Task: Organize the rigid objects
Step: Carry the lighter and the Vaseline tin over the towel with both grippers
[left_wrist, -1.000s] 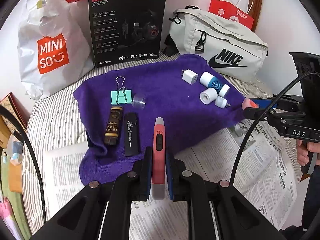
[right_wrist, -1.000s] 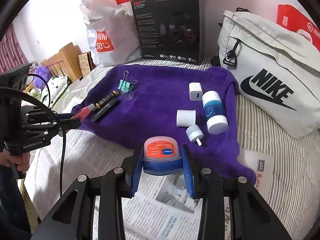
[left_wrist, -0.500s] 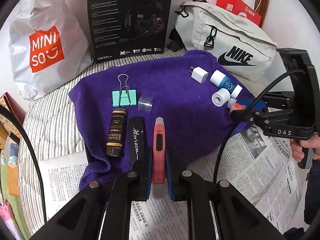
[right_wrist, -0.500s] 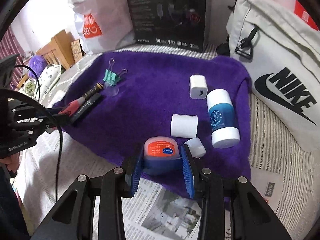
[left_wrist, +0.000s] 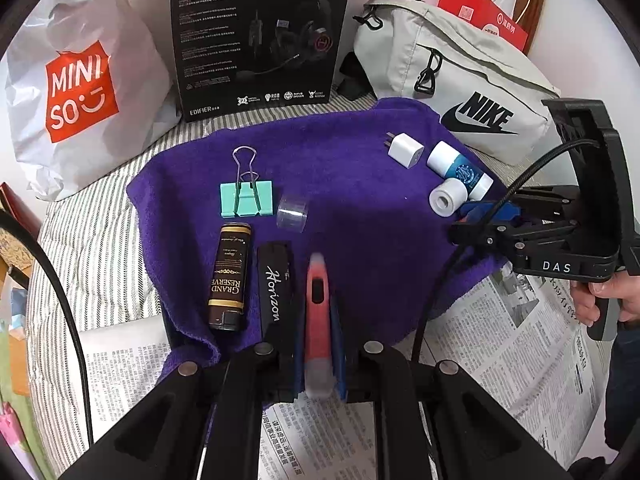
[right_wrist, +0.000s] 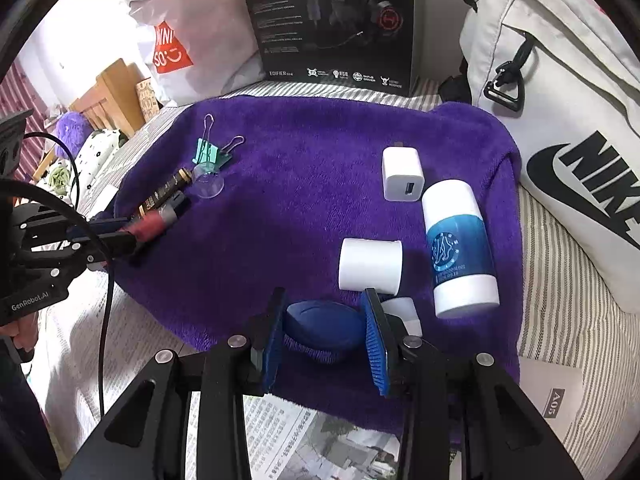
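Red cutter [left_wrist: 318,312] pinched in left gripper [left_wrist: 318,344], low over purple towel [left_wrist: 360,184] beside black case [left_wrist: 276,288]. Right view: right gripper [right_wrist: 325,338] clamps blue jar [right_wrist: 324,330] at towel's near edge, by white cap [right_wrist: 370,266] and bottle [right_wrist: 458,248].

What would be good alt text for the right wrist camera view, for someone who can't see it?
The right gripper holds a small dark blue jar low over the near edge of a purple towel. Just beyond lie a white cylinder, a white and blue bottle and a white charger plug. At far left, the left gripper holds a red utility knife.
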Demonstrator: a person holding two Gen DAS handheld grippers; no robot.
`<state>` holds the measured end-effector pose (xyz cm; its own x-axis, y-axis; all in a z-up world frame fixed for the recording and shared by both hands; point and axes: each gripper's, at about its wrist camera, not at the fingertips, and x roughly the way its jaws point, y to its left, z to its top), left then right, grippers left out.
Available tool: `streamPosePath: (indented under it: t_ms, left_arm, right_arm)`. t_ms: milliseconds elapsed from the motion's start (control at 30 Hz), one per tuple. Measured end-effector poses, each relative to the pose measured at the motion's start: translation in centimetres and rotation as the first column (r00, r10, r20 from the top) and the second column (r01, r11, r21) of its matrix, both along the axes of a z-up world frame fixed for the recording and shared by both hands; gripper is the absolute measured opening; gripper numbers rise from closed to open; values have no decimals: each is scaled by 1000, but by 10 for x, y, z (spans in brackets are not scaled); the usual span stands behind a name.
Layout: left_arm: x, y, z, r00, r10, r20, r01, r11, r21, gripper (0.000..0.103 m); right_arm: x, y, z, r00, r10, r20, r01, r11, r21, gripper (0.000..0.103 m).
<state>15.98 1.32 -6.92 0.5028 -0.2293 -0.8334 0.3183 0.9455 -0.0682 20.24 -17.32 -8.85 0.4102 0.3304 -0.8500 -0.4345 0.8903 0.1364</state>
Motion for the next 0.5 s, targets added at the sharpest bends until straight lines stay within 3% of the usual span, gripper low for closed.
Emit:
streamPosePath:
  t_ms: [500]
  left_arm:
    - [3,0,-1,1000,-20,-11,20,1000,-8,12]
  right_arm:
    - [1,9,-4,999,39,-10,-40,999,-36,37]
